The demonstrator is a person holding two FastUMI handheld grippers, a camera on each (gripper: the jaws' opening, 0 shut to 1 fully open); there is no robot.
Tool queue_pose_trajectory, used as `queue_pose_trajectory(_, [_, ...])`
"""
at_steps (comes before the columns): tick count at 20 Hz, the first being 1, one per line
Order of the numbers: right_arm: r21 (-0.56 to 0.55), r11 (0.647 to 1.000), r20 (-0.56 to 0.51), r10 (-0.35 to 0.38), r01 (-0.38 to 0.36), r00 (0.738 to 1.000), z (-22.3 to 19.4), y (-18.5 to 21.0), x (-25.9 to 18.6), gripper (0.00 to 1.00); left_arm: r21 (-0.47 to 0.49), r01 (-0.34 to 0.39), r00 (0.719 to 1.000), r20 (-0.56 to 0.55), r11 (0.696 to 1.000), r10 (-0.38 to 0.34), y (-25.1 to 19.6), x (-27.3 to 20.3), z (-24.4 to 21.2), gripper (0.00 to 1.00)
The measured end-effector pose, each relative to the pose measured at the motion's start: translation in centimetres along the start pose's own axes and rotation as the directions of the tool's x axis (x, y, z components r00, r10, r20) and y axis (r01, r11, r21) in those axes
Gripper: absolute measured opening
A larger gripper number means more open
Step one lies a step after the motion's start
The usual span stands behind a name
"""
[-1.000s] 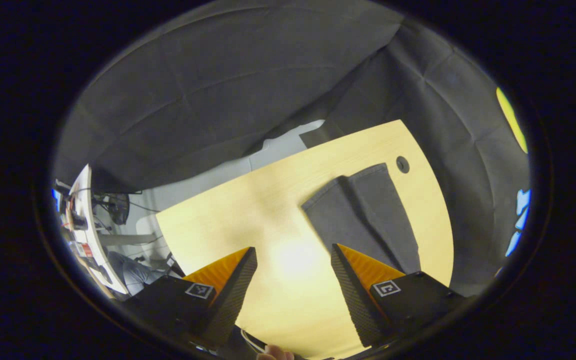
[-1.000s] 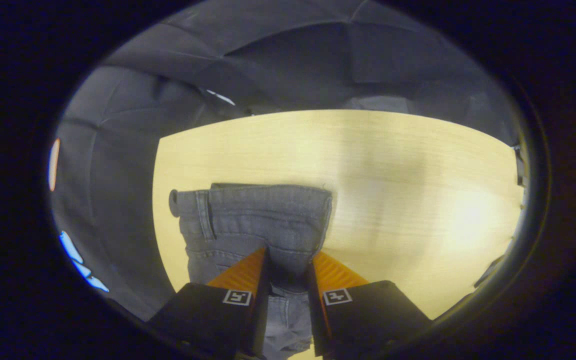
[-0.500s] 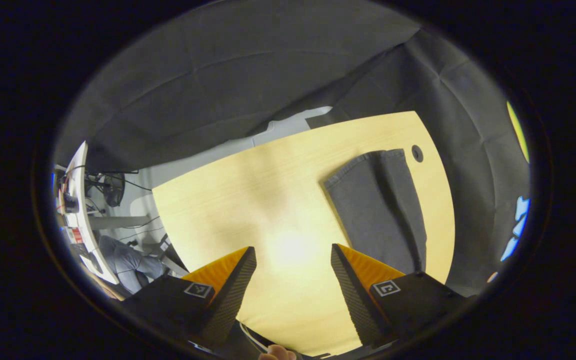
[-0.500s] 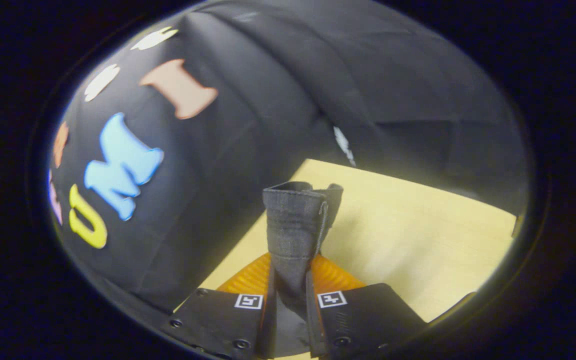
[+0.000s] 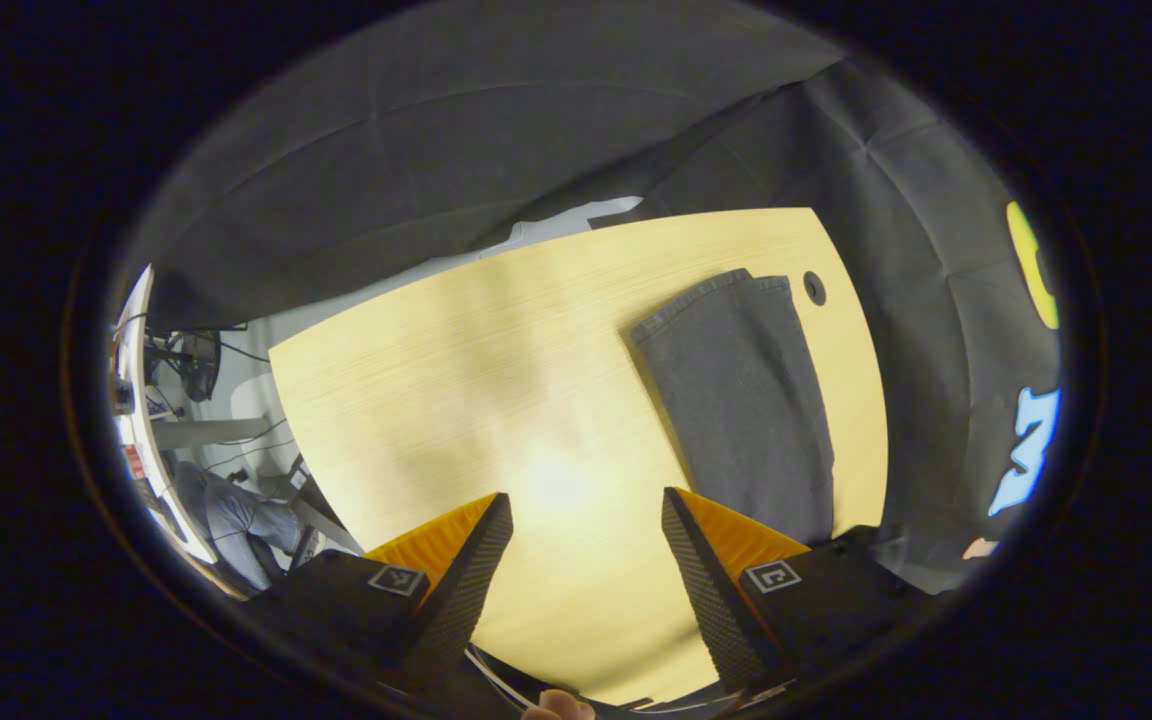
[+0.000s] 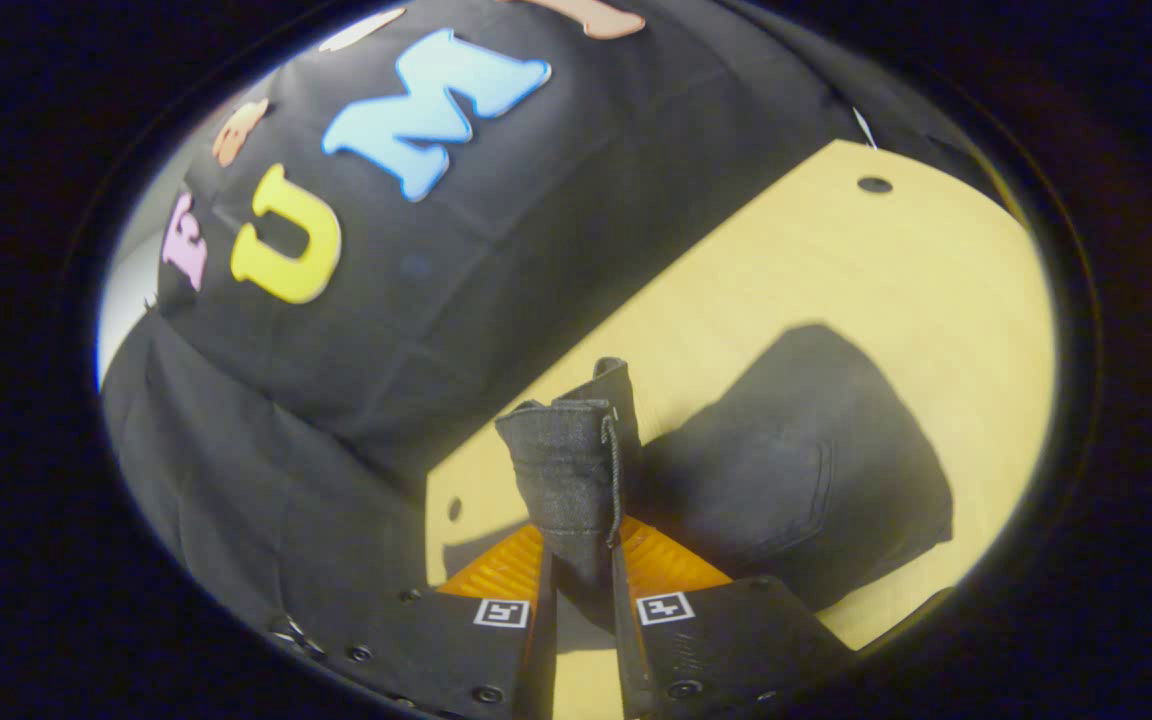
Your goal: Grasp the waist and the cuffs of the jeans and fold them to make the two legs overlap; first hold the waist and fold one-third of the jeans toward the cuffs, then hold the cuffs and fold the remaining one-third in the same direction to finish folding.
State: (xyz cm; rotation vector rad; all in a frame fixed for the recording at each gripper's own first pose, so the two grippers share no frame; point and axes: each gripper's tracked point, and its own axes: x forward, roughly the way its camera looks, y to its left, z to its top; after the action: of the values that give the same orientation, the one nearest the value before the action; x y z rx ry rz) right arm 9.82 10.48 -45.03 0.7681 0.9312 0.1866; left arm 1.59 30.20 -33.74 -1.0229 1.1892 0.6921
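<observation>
Gripping a bunched band of dark denim, the right tongs are clenched on the jeans, both fingers pressing the cloth from either side. In the right gripper view the pinched fabric stands up out of the tongs as a narrow upright fold with a stitched hem along its top edge. I cannot tell from here whether that hem is waist or cuff. Beyond it the rest of the jeans lies in a dark, rounded heap on the pale wooden worktop, with a seam line visible on the heap's near side. A small round hole sits in the worktop near its far corner, well apart from the cloth.

Over on the other side, the left tongs are released, fingers spread wide with bare worktop showing between them, and they grasp nothing. In the left gripper view the jeans lie flat as a long dark strip along the worktop's right edge, the stitched end pointing away from the camera and lying just beside a round hole. The near end of the strip runs down behind the right-hand finger of these tongs. The strip is off to the right of the fingers, not between them. A fingertip peeks in at the bottom edge of that view.
</observation>
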Motion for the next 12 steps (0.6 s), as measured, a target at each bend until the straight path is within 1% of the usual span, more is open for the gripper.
queue_pose_trajectory(1, [-0.024,1.0,-0.035,-0.018,0.017,0.999,-1.5,-0.8,0.8,0.24,-0.006,-0.003,1.0,0.001,1.0,0.003,0.2,0.0,0.2,1.0])
queue_pose_trajectory(2, [-0.047,0.998,-0.058,-0.038,0.035,0.998,-1.9,-1.0,1.8,0.24,-0.008,-0.008,1.0,0.003,1.0,0.008,0.4,-0.1,0.4,1.0])
queue_pose_trajectory(3, [-0.072,0.996,-0.066,-0.053,0.049,0.996,-2.2,-1.4,2.9,0.24,-0.009,-0.014,1.0,0.006,1.0,0.014,0.8,-0.2,0.8,0.94])
queue_pose_trajectory(4, [-0.094,0.994,-0.057,-0.054,0.048,0.997,-2.4,-1.8,3.5,0.24,-0.009,-0.019,1.0,0.01,1.0,0.02,1.1,-0.3,1.1,1.0])
queue_pose_trajectory(6, [-0.126,0.99,-0.011,-0.06,0.058,0.998,-2.3,-2.1,3.8,0.24,0.009,-0.031,0.999,0.017,0.999,0.031,1.8,0.2,2.0,1.0])
queue_pose_trajectory(8, [-0.134,0.989,0.02,-0.064,0.067,0.998,-2.5,-2.3,3.5,0.25,0.05,-0.026,0.999,0.04,0.998,0.024,1.3,0.6,3.3,1.0])
queue_pose_trajectory(9, [-0.123,0.991,0.011,-0.057,0.058,0.998,-2.6,-2.1,3.1,0.29,0.086,-0.027,0.998,0.053,0.996,0.022,0.6,0.6,4.2,1.0])
queue_pose_trajectory(10, [-0.121,0.991,0.001,-0.055,0.055,0.998,-2.4,-2.1,2.8,0.4,0.131,-0.029,0.997,0.068,0.991,0.02,-0.3,0.7,5.3,1.0])
queue_pose_trajectory(11, [-0.121,0.99,-0.013,-0.069,0.067,0.998,-2.3,-2.2,1.9,0.52,0.189,-0.035,0.996,0.086,0.981,0.019,-1.4,1.0,6.7,1.0])
queue_pose_trajectory(12, [-0.124,0.991,-0.021,-0.059,0.056,0.998,-1.6,-1.8,1.1,0.63,0.256,-0.047,0.995,0.097,0.966,0.023,-2.5,1.4,7.9,1.0])
